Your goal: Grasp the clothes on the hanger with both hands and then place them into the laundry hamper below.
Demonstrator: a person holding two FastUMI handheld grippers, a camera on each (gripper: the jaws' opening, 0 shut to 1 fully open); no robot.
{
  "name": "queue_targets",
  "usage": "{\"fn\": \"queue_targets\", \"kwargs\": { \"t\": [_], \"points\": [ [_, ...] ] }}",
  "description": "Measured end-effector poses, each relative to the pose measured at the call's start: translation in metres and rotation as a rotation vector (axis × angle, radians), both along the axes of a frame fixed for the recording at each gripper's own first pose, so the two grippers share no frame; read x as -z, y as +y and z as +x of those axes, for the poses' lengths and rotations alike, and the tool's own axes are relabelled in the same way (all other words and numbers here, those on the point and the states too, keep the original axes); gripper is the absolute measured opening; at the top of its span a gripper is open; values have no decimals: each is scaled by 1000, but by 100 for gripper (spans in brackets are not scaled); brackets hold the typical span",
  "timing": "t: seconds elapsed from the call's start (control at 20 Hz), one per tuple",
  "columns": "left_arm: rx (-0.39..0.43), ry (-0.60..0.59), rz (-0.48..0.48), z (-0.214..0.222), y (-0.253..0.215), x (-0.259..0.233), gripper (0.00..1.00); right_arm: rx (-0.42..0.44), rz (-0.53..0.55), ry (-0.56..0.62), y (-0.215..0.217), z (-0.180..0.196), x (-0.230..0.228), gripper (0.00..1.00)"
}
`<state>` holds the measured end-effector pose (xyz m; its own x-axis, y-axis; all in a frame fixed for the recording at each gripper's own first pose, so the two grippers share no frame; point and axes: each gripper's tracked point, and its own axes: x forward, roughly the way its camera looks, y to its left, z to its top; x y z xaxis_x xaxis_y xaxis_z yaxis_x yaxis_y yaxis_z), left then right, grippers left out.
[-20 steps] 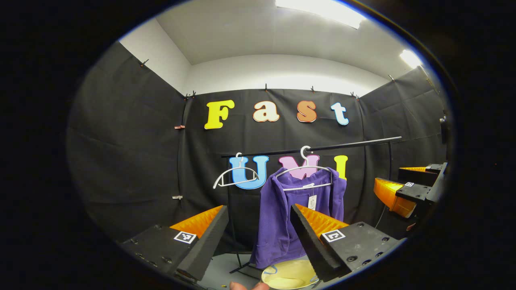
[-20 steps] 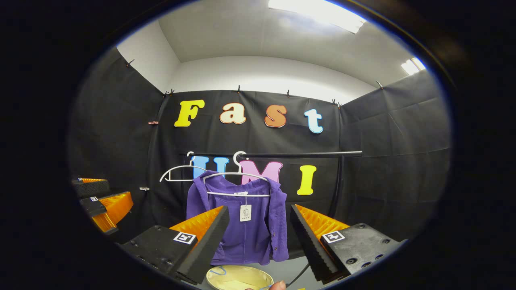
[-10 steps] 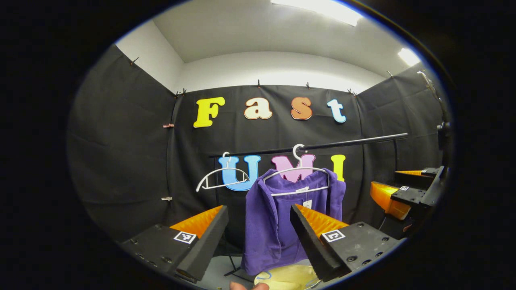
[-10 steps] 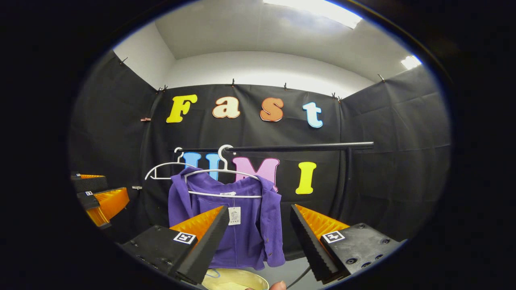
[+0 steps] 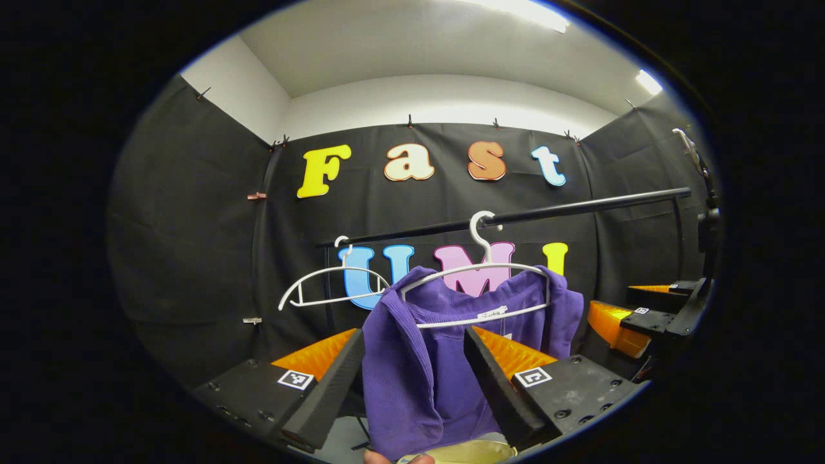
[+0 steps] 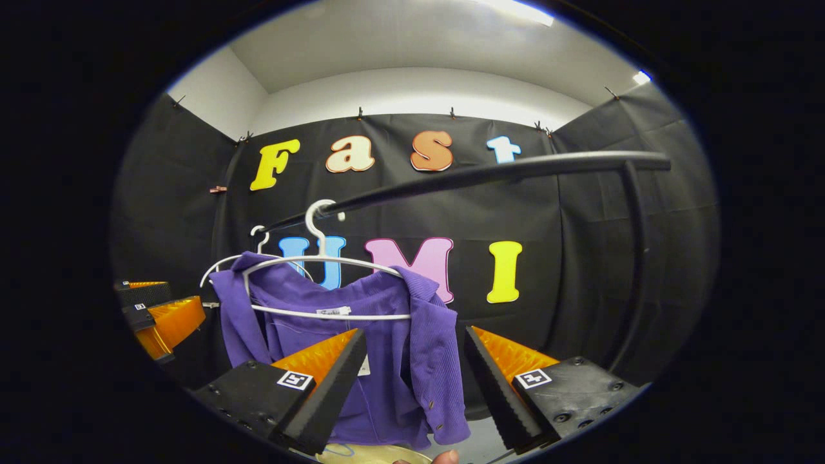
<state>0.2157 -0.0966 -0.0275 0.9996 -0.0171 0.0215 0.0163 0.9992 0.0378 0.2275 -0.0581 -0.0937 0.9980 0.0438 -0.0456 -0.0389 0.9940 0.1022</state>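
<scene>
In the left gripper view, the left gripper [image 5: 412,380] was held with its fingers spread apart, the left shoulder of a purple ribbed-knit cardigan [image 5: 419,367] framed between them but not clamped. In the right gripper view, the right gripper [image 6: 416,386] was likewise held apart before the garment's right shoulder. A pale yellow round hamper [image 6: 374,454] was glimpsed below. The cardigan was draped on a white wire hanger [image 6: 322,283] hooked over a black metal rail [image 6: 490,171]; a second, bare white hanger [image 5: 329,290] was hung beside it.
</scene>
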Motion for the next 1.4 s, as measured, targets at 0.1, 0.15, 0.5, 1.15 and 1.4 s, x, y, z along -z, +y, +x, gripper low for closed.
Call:
{"fn": "queue_targets", "kwargs": {
  "t": [0.1, 0.15, 0.5, 1.15, 1.4],
  "points": [
    [-22, 8, 27, 20, -3, 13, 97, -12, -9, 10, -3, 23, 16, 98],
    [-27, 10, 38, 30, -6, 20, 97, -10, -15, 16, -7, 35, 23, 98],
    [-93, 33, -2, 79, 0, 44, 94, -2, -6, -24, -14, 89, 50, 98],
    [-100, 35, 20, 112, 13, 53, 5, -144, 138, 39, 13, 117, 73, 5],
    [-74, 58, 22, 112, 10, 48, 5, -206, 341, 97, 10, 117, 69, 5]
  ]
}}
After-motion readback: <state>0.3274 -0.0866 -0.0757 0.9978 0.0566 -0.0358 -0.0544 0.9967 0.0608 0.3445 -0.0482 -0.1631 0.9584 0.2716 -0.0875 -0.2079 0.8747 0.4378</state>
